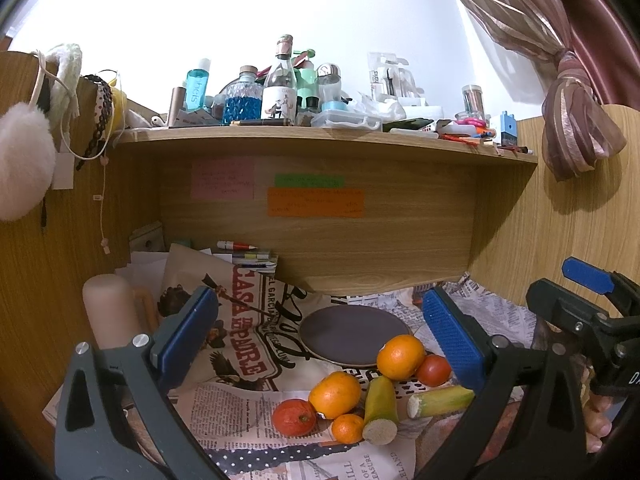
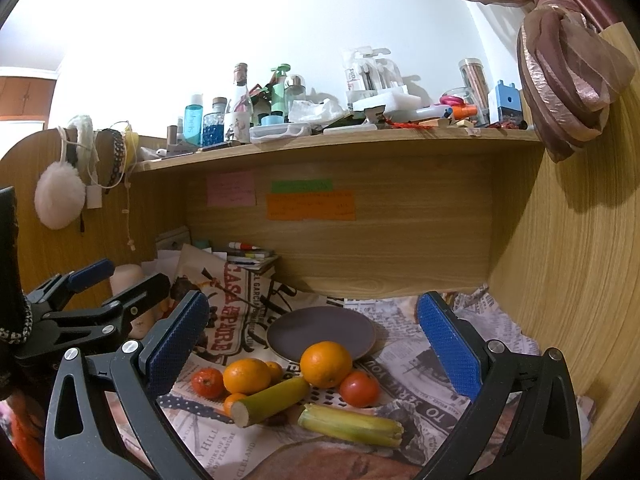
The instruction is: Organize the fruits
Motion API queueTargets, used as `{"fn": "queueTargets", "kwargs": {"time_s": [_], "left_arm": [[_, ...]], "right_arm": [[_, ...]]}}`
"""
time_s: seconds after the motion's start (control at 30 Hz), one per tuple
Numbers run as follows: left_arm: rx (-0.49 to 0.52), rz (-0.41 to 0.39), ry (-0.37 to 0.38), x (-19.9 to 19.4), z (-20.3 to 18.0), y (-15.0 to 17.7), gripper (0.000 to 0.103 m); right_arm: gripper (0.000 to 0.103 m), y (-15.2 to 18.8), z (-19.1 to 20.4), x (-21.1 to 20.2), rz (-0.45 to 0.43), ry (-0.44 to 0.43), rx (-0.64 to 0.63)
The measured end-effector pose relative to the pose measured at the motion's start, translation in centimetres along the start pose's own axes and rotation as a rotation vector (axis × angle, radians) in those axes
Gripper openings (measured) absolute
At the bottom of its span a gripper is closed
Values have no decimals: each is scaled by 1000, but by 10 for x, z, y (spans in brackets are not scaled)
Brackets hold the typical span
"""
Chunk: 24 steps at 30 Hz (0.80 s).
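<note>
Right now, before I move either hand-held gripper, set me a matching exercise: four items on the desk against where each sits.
Things:
1. dark plate
2. red tomato
3. orange sticky note
4. blue-liquid bottle

Places:
a. on the back panel under the shelf
b. on the top shelf
c. on the newspaper behind the fruit
d. right of the biggest orange

Pairs: 1-c, 2-d, 3-a, 4-b

A large orange touches the near rim of a dark round plate. A second orange lies left, beside a red tomato and a small tangerine. Another tomato sits right. Two green-yellow stalk pieces lie nearest.
</note>
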<state>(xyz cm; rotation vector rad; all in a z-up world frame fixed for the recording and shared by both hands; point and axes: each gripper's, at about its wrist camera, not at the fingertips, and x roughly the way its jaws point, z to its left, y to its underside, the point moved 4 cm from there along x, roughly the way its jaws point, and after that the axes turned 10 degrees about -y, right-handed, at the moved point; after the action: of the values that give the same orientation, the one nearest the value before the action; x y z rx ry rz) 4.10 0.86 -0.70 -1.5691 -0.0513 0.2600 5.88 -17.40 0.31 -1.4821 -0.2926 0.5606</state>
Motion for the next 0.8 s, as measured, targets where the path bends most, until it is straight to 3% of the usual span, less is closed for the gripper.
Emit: {"fn": "queueTargets", "kwargs": {"time_s": [0.3, 0.47, 0.57, 0.8], "left_arm": [[-1, 9, -8, 4, -2, 4, 103], [-3, 54, 13, 17, 1, 15, 103], [7, 101, 17, 31, 3, 25, 90], [43, 265, 38, 71, 4, 57, 73]], "right_arm": [[103, 2, 2, 8, 14, -12, -10], [103, 12, -5, 23, 60, -24, -8], [101, 22, -12, 34, 102, -22, -8], [81, 51, -36, 66, 252, -29, 5]]}}
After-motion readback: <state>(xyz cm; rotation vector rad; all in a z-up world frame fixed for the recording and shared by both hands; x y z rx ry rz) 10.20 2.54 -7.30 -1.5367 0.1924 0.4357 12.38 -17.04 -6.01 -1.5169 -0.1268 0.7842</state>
